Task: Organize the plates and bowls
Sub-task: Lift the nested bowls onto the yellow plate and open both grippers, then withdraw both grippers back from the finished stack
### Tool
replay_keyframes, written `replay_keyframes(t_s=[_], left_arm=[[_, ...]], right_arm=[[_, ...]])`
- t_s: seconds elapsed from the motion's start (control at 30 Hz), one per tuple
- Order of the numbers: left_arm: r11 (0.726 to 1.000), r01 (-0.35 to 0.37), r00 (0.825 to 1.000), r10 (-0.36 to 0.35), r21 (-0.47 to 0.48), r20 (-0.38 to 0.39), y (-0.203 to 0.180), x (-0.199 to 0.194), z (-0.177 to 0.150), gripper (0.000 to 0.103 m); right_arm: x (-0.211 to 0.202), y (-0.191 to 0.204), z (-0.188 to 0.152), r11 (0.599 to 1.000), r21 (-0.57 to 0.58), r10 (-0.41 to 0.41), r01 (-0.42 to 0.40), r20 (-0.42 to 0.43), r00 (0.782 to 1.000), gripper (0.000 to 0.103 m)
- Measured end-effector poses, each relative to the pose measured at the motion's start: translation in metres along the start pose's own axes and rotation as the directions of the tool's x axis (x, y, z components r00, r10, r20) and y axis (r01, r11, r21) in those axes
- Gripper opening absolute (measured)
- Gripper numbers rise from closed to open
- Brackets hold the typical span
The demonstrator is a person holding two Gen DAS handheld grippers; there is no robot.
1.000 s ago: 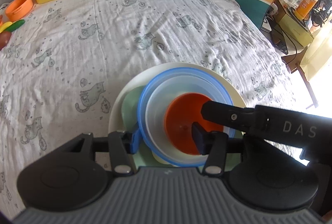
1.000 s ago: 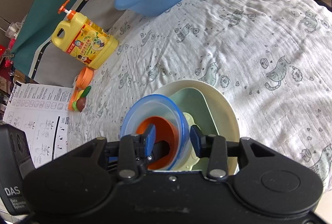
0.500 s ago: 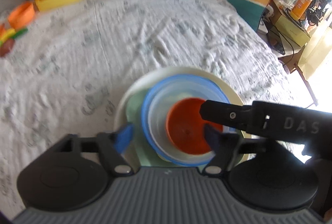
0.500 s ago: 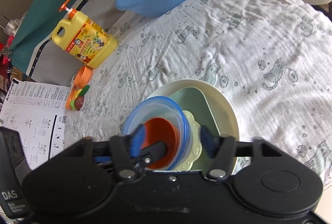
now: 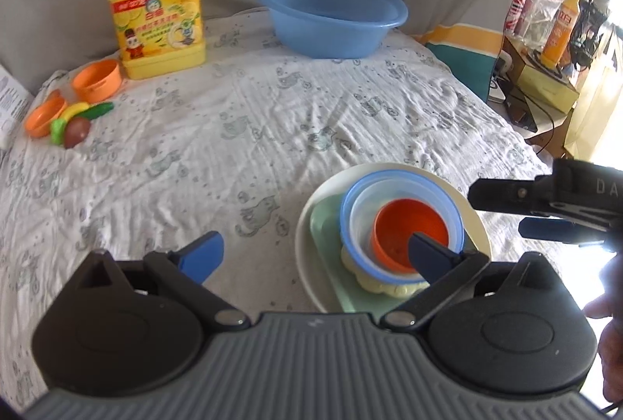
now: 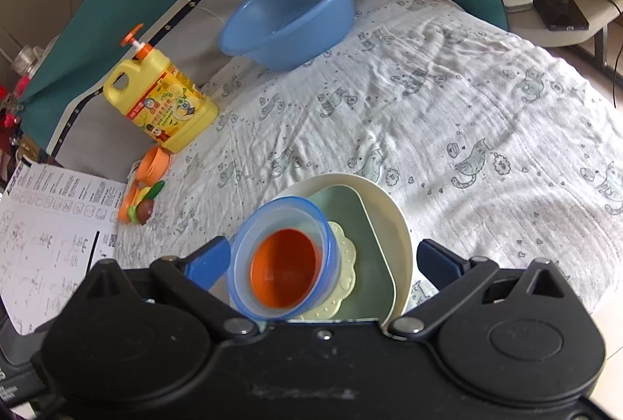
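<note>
A stack stands on the cat-print cloth: a cream round plate (image 5: 473,221) (image 6: 385,202) at the bottom, a pale green squarish plate (image 5: 327,225) (image 6: 350,213), a small scalloped yellow dish (image 5: 385,289) (image 6: 344,256), a clear blue-rimmed bowl (image 5: 358,202) (image 6: 272,213), and an orange bowl (image 5: 405,225) (image 6: 284,268) inside it. My left gripper (image 5: 315,252) is open and empty, held back to the left of the stack. My right gripper (image 6: 323,260) is open and empty above the stack; it also shows in the left wrist view (image 5: 545,213) at the right.
A blue basin (image 5: 331,15) (image 6: 288,11) and a yellow detergent jug (image 5: 155,15) (image 6: 163,104) stand at the back. Small orange cups (image 5: 97,79) and toy food (image 5: 76,126) lie at the far left. A printed sheet (image 6: 50,237) lies left. The table edge drops off at the right.
Both grippers opened, letting go of the blue-rimmed bowl and the orange bowl, and pulled back and up from the stack. The stack stays in place.
</note>
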State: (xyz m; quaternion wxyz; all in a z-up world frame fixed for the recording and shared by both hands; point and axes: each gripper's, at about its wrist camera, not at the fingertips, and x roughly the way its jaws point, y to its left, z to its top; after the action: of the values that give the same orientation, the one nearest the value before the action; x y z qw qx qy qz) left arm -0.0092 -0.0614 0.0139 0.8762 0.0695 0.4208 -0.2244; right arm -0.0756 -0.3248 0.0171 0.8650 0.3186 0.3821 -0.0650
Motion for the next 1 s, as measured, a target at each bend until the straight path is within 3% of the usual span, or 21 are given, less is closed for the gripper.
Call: replay_keyframes(t_s=[0.17, 0.37, 0.7, 1.0], left_arm=[[1.000, -0.020, 0.999, 0.020, 0.017, 0.035, 0.009, -0.015, -0.016, 0.103], [1.000, -0.003, 0.999, 0.005, -0.024, 0.053, 0.021, -0.030, -0.029, 0.103], [0.997, -0.037, 0.998, 0.040, -0.071, 0.053, 0.031, -0.032, -0.049, 0.103], [0.994, -0.105, 0.994, 0.104, -0.025, -0.026, 0.021, -0.016, -0.061, 0.103]], right_arm=[[-0.012, 0.011, -0.011, 0.993, -0.117, -0.024, 0.026, 0.021, 0.999, 0.103], [-0.020, 0.026, -0.026, 0.948, -0.292, -0.123, 0.128, 0.034, 0.992, 0.103], [-0.021, 0.027, -0.050, 0.939, -0.326, -0.125, 0.110, -0.027, 0.992, 0.103], [-0.016, 0.018, -0.052, 0.947, -0.304, -0.122, 0.105, -0.037, 0.992, 0.103]])
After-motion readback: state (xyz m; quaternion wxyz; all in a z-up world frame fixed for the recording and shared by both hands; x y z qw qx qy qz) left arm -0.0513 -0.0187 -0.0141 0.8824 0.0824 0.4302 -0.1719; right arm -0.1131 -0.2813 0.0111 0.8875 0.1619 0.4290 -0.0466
